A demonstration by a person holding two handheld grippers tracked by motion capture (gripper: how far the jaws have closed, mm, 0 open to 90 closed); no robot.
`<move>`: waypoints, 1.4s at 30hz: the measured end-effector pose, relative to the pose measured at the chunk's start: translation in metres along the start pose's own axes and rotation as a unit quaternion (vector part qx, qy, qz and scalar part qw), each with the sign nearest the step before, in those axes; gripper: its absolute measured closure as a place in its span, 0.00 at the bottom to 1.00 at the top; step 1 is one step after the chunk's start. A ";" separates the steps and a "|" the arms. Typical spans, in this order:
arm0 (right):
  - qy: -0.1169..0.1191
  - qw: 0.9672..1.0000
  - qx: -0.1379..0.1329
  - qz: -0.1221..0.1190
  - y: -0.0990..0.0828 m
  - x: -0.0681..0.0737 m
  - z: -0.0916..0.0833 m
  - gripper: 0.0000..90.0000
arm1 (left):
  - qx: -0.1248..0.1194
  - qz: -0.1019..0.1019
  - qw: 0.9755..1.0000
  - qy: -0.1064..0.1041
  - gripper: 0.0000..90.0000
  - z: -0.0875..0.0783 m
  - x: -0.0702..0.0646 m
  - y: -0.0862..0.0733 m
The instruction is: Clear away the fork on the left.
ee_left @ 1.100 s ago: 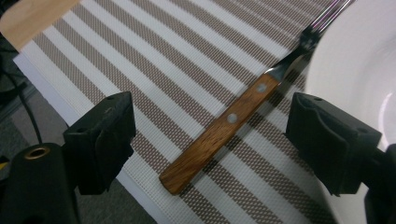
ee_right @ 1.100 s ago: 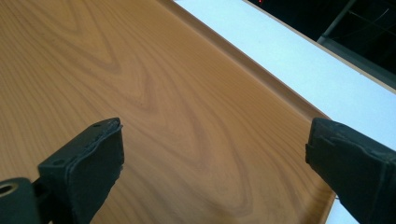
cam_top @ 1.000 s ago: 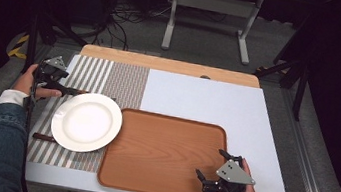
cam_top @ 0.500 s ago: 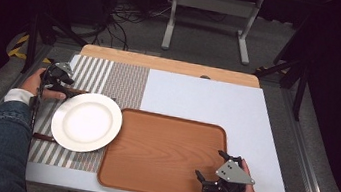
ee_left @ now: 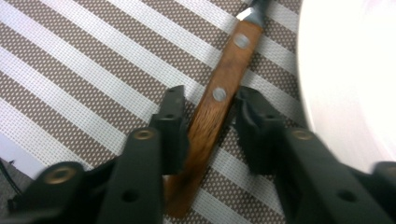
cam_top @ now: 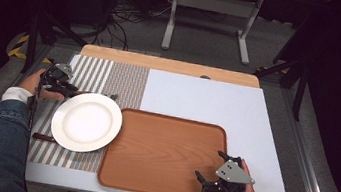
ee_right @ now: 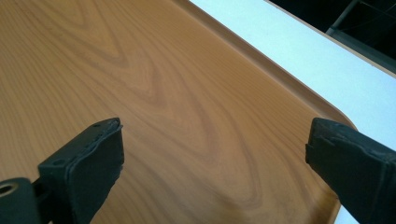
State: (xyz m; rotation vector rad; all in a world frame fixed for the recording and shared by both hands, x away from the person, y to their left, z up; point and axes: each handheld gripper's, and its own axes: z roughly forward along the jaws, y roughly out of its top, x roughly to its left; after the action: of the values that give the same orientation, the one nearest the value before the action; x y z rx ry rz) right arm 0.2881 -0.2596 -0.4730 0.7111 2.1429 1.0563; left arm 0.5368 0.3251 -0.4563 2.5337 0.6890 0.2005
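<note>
Dark floor with cables and a table frame fills the top of the high view; below it a white table (cam_top: 218, 102) carries one striped placemat (cam_top: 106, 74) at left, one white plate (cam_top: 86, 121) on it, and one wooden tray (cam_top: 165, 153) in the lower middle. Two wooden-handled utensils lie on the mat: one handle (ee_left: 219, 100) above the plate, another (cam_top: 43, 136) poking out at the plate's lower left.

At left of frame the left gripper (ee_left: 208, 116) straddles the upper handle, jaws slightly parted, pads just beside or touching the wood; a firm grip cannot be told. At lower right the right gripper (ee_right: 212, 154) hangs wide open over the tray's corner, holding nothing.

Bare white table lies beyond the tray, toward upper right.
</note>
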 end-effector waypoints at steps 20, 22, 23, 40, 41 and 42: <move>0.006 1.000 -0.001 0.001 -0.001 0.000 -0.001 0.06 | -0.026 0.000 0.997 0.068 0.84 -0.004 -0.013 -0.003; 0.005 1.000 -0.002 0.001 -0.001 -0.001 -0.001 0.06 | -0.035 -0.004 0.996 0.085 0.85 -0.006 -0.013 -0.003; 0.004 1.000 -0.002 0.002 -0.001 -0.001 -0.002 0.06 | -0.035 -0.004 0.996 0.085 0.84 -0.006 -0.013 -0.003; -0.002 1.000 -0.014 0.004 0.000 -0.003 -0.005 0.06 | -0.114 -0.012 0.984 0.139 0.85 -0.036 -0.034 0.001; -0.002 1.000 -0.015 0.004 0.000 -0.003 -0.005 0.06 | -0.117 -0.012 0.983 0.143 0.85 -0.038 -0.035 0.002; -0.002 1.000 -0.016 0.005 0.000 -0.003 -0.005 0.06 | -0.123 -0.012 0.982 0.144 0.85 -0.039 -0.037 0.003</move>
State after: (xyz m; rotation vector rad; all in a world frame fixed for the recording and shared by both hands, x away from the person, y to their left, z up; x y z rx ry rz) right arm 0.2861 -0.2642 -0.4692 0.7081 2.1159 1.0907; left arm 0.4960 0.3206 -0.4217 2.2796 0.7520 0.6147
